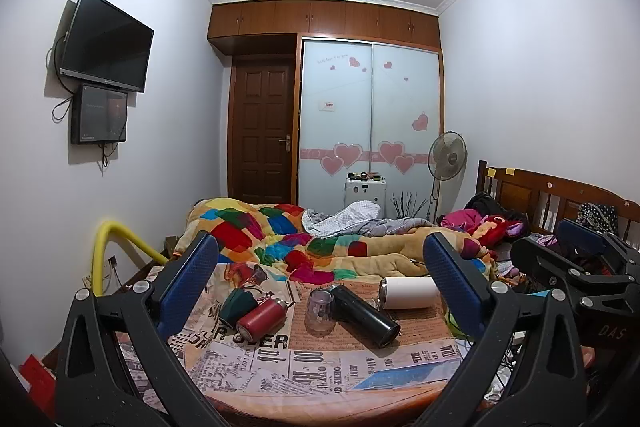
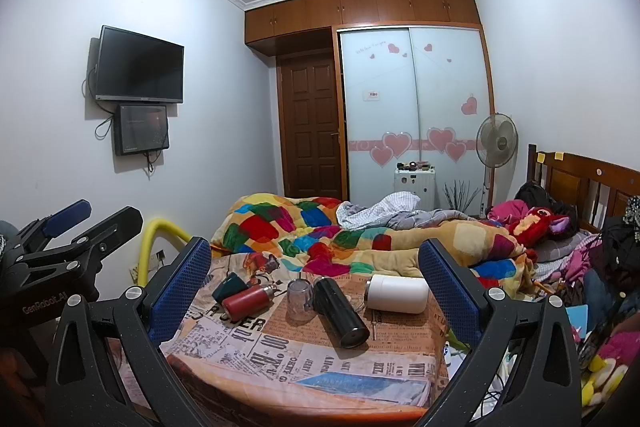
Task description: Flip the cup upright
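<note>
Approach step: left gripper (image 1: 320, 275) and right gripper (image 2: 316, 271) both wide open, empty. Clear cup (image 2: 299, 299) sits upside down on the table (image 2: 360, 383); next, likely reach and grasp it.

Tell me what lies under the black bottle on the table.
The black bottle lies on its side on the newspaper-print cloth covering the table. The clear cup stands beside it. The tabletop beneath the cloth is covered.

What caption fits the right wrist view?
Open right gripper hovers before a newspaper-print table where the clear cup stands inverted among toppled black, red and white flasks.
</note>
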Motion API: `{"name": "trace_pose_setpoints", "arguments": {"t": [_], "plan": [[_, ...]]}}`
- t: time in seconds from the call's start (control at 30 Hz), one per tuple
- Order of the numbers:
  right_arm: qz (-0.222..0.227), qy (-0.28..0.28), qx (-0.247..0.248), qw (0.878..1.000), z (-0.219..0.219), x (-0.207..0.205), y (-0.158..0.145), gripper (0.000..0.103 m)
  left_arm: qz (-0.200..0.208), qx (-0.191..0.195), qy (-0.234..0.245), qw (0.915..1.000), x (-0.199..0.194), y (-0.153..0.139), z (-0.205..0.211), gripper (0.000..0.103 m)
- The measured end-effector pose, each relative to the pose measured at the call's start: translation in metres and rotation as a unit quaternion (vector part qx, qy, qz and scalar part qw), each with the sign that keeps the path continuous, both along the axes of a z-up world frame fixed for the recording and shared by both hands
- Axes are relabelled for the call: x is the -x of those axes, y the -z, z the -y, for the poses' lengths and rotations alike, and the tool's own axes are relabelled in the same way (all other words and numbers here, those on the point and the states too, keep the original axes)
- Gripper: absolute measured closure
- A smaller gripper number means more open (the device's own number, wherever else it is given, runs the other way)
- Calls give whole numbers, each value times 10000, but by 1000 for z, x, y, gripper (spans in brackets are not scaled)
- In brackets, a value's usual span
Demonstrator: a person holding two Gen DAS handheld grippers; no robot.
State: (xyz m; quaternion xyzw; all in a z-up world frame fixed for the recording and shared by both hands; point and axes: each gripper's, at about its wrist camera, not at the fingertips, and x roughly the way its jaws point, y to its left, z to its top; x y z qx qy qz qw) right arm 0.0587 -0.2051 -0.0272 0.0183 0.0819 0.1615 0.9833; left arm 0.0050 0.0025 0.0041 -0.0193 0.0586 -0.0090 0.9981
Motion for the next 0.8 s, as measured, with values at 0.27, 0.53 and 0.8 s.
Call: {"name": "trace_pose_setpoints", "arguments": {"t": [0.27,0.53,0.8], "plan": [[2,5,11,10000,-1,0,-1,0,-15,13,-12,10000,-1,4,2,0],[10,2,20,10000,-1,0,-1,0,-16,17,-21,10000,-2,8,3,0],[9,7,23,10000,-1,0,-1,0,-49,67,-10,10000,-5,13,2,0]]}}
